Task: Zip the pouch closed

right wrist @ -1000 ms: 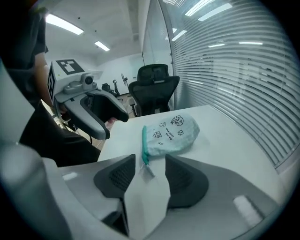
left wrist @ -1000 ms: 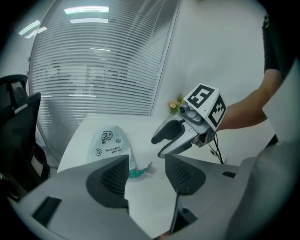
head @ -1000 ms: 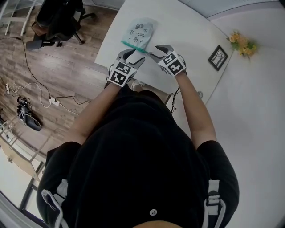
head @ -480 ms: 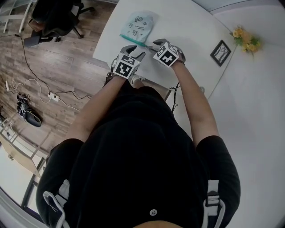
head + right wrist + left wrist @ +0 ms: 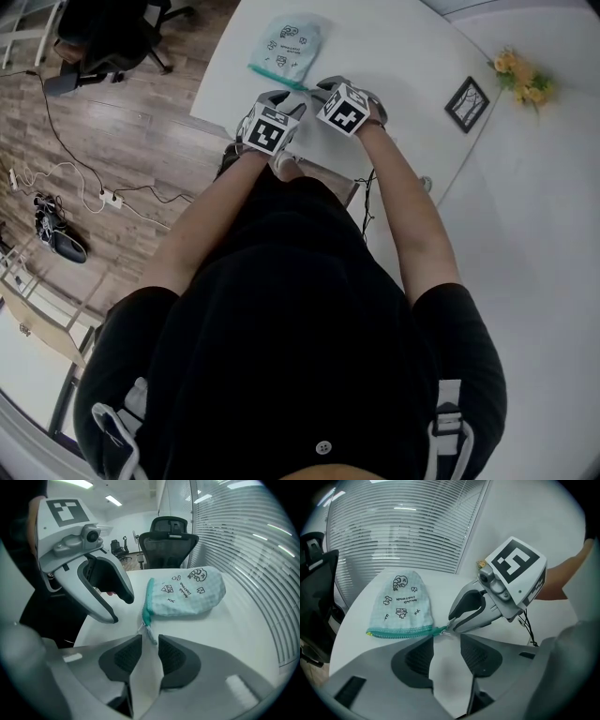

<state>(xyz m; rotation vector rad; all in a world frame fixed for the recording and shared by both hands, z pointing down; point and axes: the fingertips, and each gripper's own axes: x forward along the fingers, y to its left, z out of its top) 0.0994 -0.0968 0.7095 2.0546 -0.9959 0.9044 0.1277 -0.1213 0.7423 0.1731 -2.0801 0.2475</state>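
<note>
A pale teal pouch (image 5: pixel 287 47) with small drawings lies flat on the white table (image 5: pixel 403 56), its green zipper (image 5: pixel 400 631) along the near edge. Both grippers hang low over the table just short of that edge. My left gripper (image 5: pixel 446 648) has just been closing its jaws; they still stand apart with nothing between them, and the zipper's end tail (image 5: pixel 440 631) lies just past the tips. My right gripper (image 5: pixel 150 652) has also been closing. The zipper pull (image 5: pixel 149 632) reaches into the mouth of its jaws, and the pads (image 5: pixel 178 657) stand clear of it.
A small framed picture (image 5: pixel 466 103) and yellow flowers (image 5: pixel 522 77) sit on the table's far right. A black office chair (image 5: pixel 168 541) stands beyond the table's left edge, over a wood floor with cables (image 5: pixel 66 178). Window blinds (image 5: pixel 403 531) rise behind the pouch.
Both grippers have sunk toward the table and closed in on the pouch's zipper edge, side by side. Their jaws have narrowed.
</note>
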